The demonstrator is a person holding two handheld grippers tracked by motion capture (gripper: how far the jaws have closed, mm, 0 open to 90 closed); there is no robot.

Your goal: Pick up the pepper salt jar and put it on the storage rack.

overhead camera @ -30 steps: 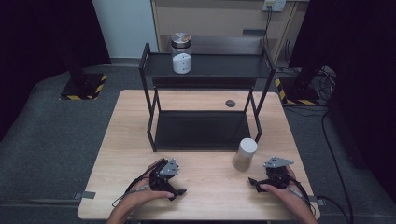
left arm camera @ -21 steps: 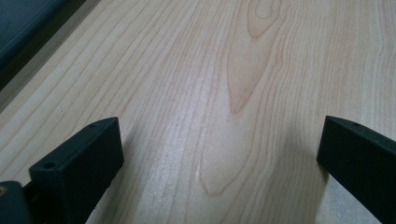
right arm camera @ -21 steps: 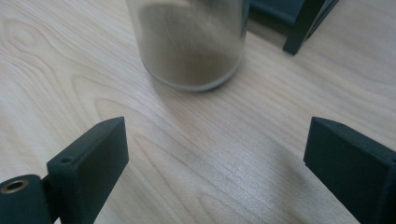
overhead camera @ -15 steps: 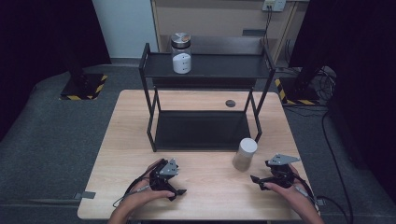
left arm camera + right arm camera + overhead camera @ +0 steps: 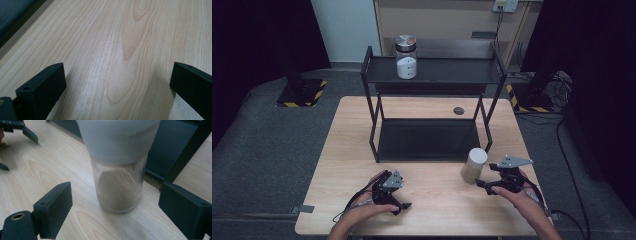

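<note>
Glass, clear and slick, makes the white-lidded jar of tan powder point(image 5: 117, 185) on the pale wooden bench point(image 5: 432, 210) stiff but breakable — we'd grip mid-body, our right gripper point(image 5: 115, 207) fingers just closing, not touching.

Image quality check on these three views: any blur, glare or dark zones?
High view: the table is evenly lit, with the room's far corners almost black. Left gripper view: a soft sheen streaks the wood, and the jaws cast faint shadows. Right gripper view: the white-lidded jar sits close and looks soft, its lid cut off by the top edge.
</note>
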